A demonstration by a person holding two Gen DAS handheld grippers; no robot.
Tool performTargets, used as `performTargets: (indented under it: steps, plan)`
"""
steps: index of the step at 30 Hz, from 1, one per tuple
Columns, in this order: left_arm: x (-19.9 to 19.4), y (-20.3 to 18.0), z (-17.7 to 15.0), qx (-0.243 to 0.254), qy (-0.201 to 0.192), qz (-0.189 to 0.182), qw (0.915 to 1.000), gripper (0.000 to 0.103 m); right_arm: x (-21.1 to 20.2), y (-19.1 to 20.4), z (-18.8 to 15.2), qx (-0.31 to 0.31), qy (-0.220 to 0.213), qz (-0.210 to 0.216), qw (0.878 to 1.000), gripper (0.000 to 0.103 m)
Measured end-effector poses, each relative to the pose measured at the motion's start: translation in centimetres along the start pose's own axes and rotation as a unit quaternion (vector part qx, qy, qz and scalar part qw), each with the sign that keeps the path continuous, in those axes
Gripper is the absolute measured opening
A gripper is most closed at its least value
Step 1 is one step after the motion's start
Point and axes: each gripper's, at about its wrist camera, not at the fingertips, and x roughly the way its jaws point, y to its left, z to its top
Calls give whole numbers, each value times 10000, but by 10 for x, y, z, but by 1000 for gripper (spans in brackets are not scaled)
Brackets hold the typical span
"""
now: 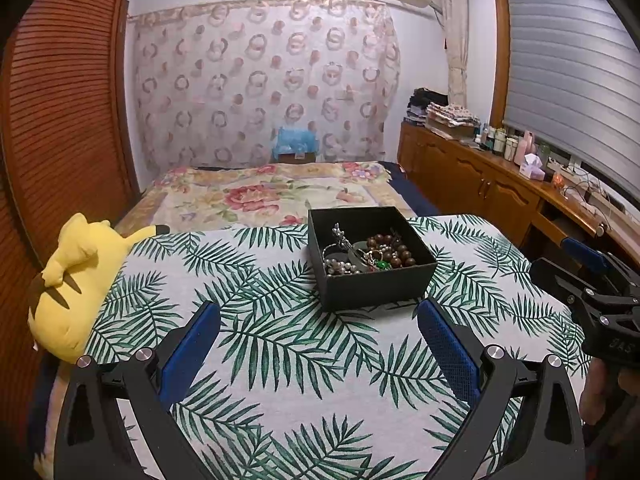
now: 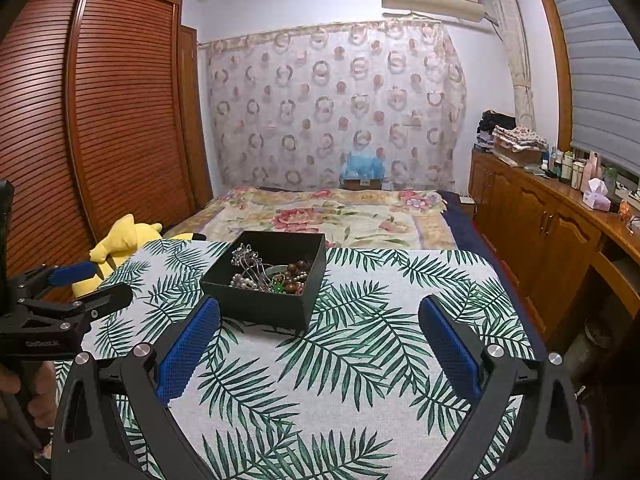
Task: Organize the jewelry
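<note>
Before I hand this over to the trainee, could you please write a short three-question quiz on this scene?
1. True or false: the black jewelry box already has a lid on it.
2. Which gripper has a finger closest to the box? A) left gripper B) right gripper C) neither is in view
3. Fill in: the yellow plush toy lies at the ___ edge of the leaf-print cloth, seen from the left wrist camera.

Key
1. False: it is open, with the brown bead bracelet and pearl strand showing.
2. B
3. left
</note>
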Motion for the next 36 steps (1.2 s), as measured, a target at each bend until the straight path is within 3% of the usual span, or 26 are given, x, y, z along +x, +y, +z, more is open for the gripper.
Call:
performTargets:
  steps: [36]
  plan:
    - [-12, -4, 0, 26, -64, 29, 10000, 95, 1, 0, -1, 25, -4, -9, 10000, 100]
